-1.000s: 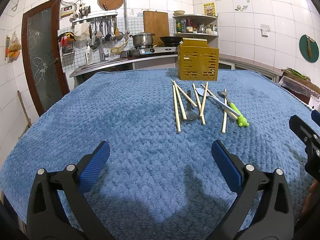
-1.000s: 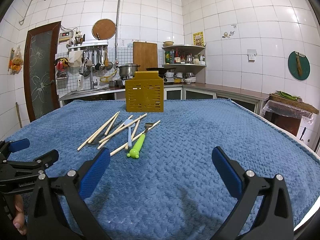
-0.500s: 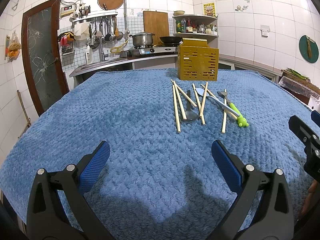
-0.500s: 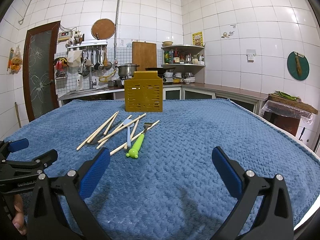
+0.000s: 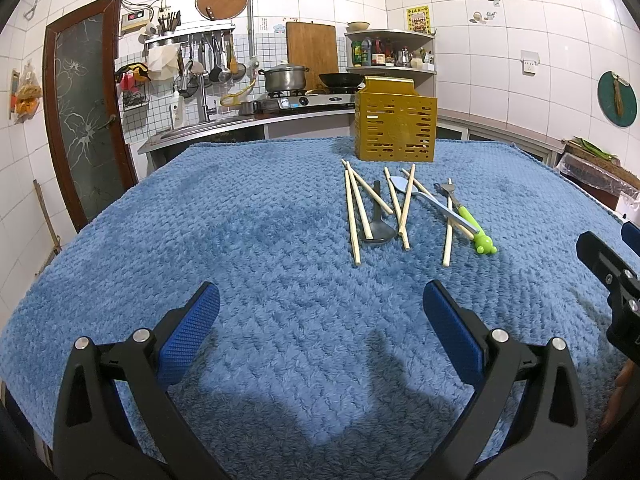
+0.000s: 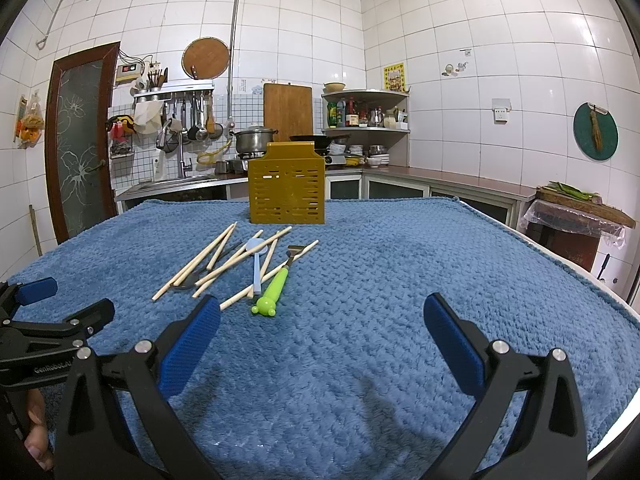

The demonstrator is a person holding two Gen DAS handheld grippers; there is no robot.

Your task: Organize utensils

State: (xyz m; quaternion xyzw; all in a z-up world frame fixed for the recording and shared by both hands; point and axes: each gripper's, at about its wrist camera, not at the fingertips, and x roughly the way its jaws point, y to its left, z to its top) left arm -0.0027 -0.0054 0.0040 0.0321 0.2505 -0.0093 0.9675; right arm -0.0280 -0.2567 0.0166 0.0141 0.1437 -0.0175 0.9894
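Utensils [image 5: 404, 210] lie jumbled — dark spoon [image 5: 376, 232] half-hidden under chopsticks [image 5: 352, 220]; both claws [image 5: 320, 320] [image 6: 322, 322] gape, empty.

Chopsticks [image 5: 352, 216], spoon [image 5: 432, 202] before holder [image 5: 395, 130].

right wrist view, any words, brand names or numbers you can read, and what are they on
"GenRobot" reads in white on the black body of the left claw, at the left edge; the print is cut off after that by the right claw.
Yellow poster on the wall tiles: printed, too small to read.
Box with red display by the door: digits blurred.
Bottle labels on the corner shelf: too small.
Yellow utensil holder: no text I can make out.
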